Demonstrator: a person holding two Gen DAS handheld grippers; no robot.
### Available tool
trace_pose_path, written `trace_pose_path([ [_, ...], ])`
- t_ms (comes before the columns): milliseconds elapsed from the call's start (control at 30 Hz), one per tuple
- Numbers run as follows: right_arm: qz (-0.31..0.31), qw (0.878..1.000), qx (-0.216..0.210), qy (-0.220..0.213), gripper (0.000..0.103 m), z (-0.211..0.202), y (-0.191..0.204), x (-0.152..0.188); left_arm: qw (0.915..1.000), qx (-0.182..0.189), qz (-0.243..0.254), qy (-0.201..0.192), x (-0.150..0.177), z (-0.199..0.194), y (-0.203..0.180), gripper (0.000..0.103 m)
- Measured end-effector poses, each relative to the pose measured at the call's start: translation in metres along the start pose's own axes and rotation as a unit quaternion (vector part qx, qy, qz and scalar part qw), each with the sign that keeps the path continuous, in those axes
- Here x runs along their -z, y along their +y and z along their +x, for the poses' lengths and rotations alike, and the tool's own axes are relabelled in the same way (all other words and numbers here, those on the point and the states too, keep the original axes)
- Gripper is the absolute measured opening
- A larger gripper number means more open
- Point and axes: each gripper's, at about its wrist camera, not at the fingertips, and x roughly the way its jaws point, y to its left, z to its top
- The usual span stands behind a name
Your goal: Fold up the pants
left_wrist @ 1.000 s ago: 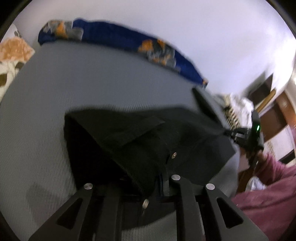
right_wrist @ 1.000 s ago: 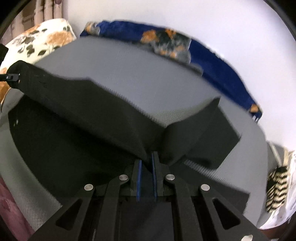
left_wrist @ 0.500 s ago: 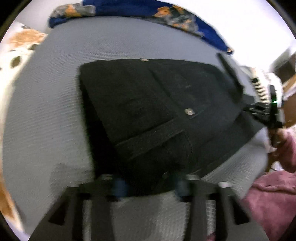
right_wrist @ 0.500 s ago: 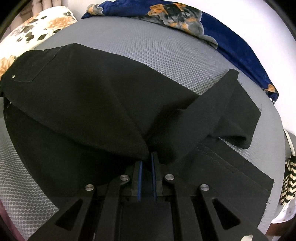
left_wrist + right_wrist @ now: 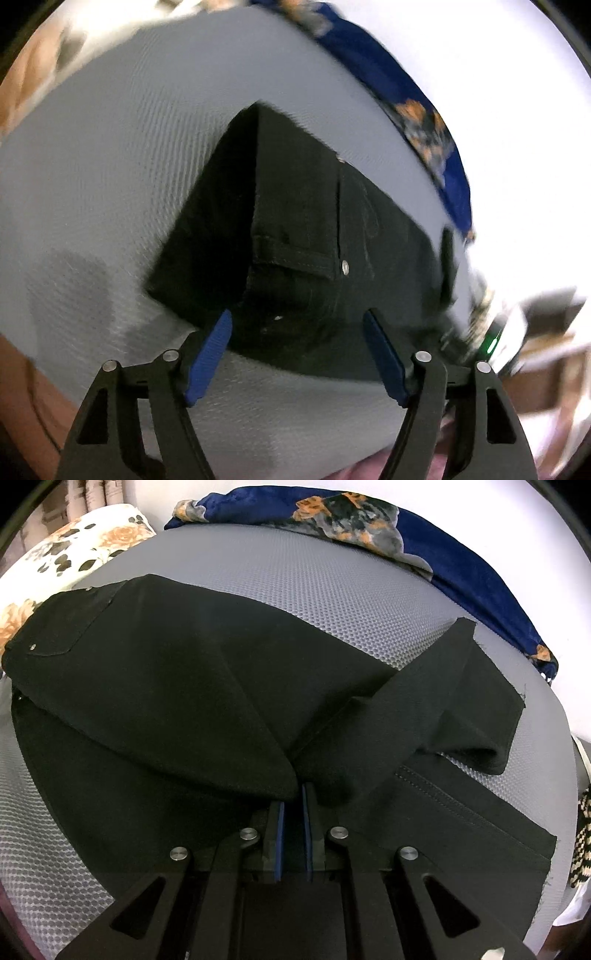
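A: What takes up most of the view?

B: A grey, dimpled mesh-textured bed surface (image 5: 332, 587), curving away under the fisheye. The black cotton pants (image 5: 166, 701) lie across it, one half doubled over the other. In the right wrist view the waist end with a pocket and a metal rivet sits at the left, and the leg ends splay to the right, one hem turned back.

A: And behind them?

B: A dark blue blanket with orange and grey flower print (image 5: 461, 565) bunched along the far edge, and a cream pillow with orange roses (image 5: 74, 550) at the far left. Both are cut off by the lens rim.

A: The tongs?

B: The right gripper (image 5: 293, 812) has its blue pads clamped together on a fold of the pants; the cloth hides the tips. The left gripper (image 5: 297, 325) is spreading its jaws wide, nothing pinched, the pants edge just ahead of the blue pads (image 5: 208, 362).

A: Anything unclear?

B: The left wrist view is smeared. At its right edge a green light glows on something too blurred to tell.
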Motion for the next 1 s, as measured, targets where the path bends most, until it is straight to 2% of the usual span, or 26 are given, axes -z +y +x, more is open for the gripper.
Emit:
trace_pose_path([
  [100, -0.002, 1.000, 0.000, -0.002, 0.007, -0.001, 0.000, 0.001, 0.9985, 0.013, -0.053, -0.011, -0.007, 0.012, 0.014, 0.062],
  [167, 0.001, 1.000, 0.001, -0.004, 0.007, -0.002, 0.000, 0.001, 0.9978, 0.002, -0.064, -0.017, -0.011, 0.017, 0.017, 0.032],
  [267, 0.008, 1.000, 0.009, -0.011, 0.006, -0.009, 0.000, 0.000, 0.9987, -0.009, -0.041, -0.028, -0.015, 0.015, 0.005, 0.020],
  [333, 0.013, 1.000, 0.019, -0.021, 0.006, -0.022, 0.001, -0.001, 0.9993, -0.015, -0.002, -0.035, -0.022, 0.007, -0.010, 0.019],
  [467, 0.003, 0.998, 0.038, -0.040, 0.006, -0.057, 0.008, -0.001, 0.9967, -0.002, 0.065, -0.050, -0.034, -0.012, -0.028, 0.019],
  [633, -0.011, 0.998, 0.036, -0.041, 0.006, -0.090, 0.028, 0.010, 0.9912, -0.031, 0.127, -0.019, -0.041, -0.010, -0.027, 0.019],
  [767, -0.019, 1.000, 0.022, 0.000, 0.006, -0.076, 0.048, 0.028, 0.9845, -0.082, 0.153, 0.023, -0.034, 0.013, -0.008, 0.019],
  [833, -0.017, 0.999, 0.014, 0.024, 0.006, -0.062, 0.055, 0.037, 0.9817, -0.098, 0.160, 0.032, -0.032, 0.021, 0.000, 0.019],
  [1000, -0.005, 0.999, 0.005, 0.041, 0.006, -0.051, 0.054, 0.041, 0.9776, -0.107, 0.179, 0.029, -0.025, 0.033, -0.010, 0.020],
])
